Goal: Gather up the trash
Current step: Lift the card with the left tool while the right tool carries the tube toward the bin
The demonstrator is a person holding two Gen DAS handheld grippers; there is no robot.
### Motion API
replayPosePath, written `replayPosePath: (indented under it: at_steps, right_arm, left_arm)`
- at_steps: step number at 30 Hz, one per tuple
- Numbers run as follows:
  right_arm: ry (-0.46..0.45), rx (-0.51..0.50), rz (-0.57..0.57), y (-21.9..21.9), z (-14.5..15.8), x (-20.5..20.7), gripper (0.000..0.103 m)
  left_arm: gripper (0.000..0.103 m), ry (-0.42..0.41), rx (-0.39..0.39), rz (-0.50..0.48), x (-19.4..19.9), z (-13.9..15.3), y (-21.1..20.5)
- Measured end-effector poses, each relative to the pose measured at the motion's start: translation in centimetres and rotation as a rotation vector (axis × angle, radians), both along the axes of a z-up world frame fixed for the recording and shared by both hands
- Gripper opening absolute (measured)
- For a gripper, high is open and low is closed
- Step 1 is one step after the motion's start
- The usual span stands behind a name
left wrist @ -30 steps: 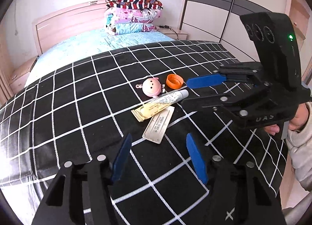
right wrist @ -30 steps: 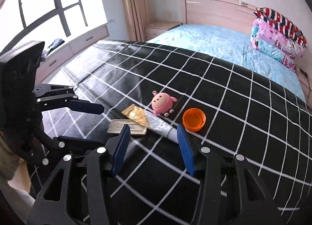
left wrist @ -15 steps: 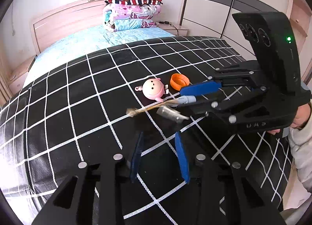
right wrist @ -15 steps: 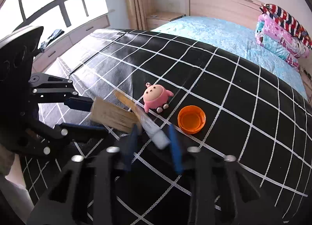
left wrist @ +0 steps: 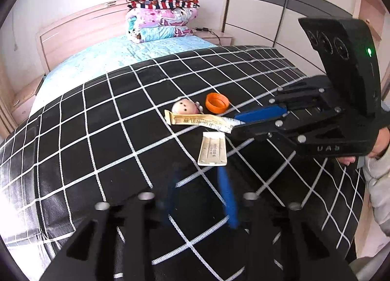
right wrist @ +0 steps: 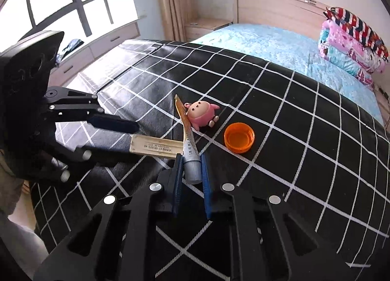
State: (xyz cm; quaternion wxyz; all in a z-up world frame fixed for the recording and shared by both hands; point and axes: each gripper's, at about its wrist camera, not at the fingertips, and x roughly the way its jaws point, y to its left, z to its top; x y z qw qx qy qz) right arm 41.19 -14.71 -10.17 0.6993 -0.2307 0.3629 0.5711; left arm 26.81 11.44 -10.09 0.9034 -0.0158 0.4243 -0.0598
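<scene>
Firmly clamped by right gripper (right wrist: 191,166): cap end of squeezed tube (right wrist: 187,139), above checked blanket (right wrist: 292,135). Left gripper (left wrist: 201,178) blurred, jaws apart, touching flat cream strip (left wrist: 213,148)? Cannot tell. Nearby: orange cap (right wrist: 239,137), pink toy (right wrist: 201,116).

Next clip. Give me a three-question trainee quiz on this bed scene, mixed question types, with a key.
1. True or false: the right claw is shut on the capped end of the crumpled yellow ointment tube.
2. Multiple choice: the round orange plastic bottle cap lies
A. inside the left claw
B. on the black white-checked bedspread, open side up
C. on the folded quilts
3. Fill in: the flat cream blister strip sits just ahead of the ____ claw.

Key: 1 true; 2 B; 3 left
</scene>
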Motion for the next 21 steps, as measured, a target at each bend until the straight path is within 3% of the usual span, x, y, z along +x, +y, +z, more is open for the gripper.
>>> replayPosePath:
  at_steps: [1, 7, 17, 18, 19, 21]
  right_arm:
    - [-0.002, 0.001, -0.005, -0.2, 0.0, 0.0, 0.016]
    - [0.002, 0.016, -0.026, -0.8, 0.2, 0.2, 0.016]
    - [-0.023, 0.035, -0.049, -1.5, 0.4, -0.2, 0.016]
    - [-0.026, 0.035, -0.050, -1.5, 0.5, -0.3, 0.016]
    - [-0.030, 0.036, -0.050, -1.6, 0.5, -0.4, 0.016]
    - [-0.035, 0.038, -0.051, -1.7, 0.6, -0.5, 0.016]
  left_arm:
    - [0.051, -0.009, 0.007, -0.006, -0.2, 0.1, -0.2]
    - [0.051, -0.006, 0.002, -0.036, -0.6, 0.3, -0.9]
    - [0.051, 0.025, 0.056, -0.014, 2.3, -1.2, -3.3]
    - [0.049, 0.016, 0.082, -0.013, 2.4, -1.3, -3.6]
    - [0.041, 0.010, 0.110, -0.009, 2.4, -1.4, -3.9]
    - [0.024, 0.007, 0.091, -0.003, 2.4, -1.4, -3.8]
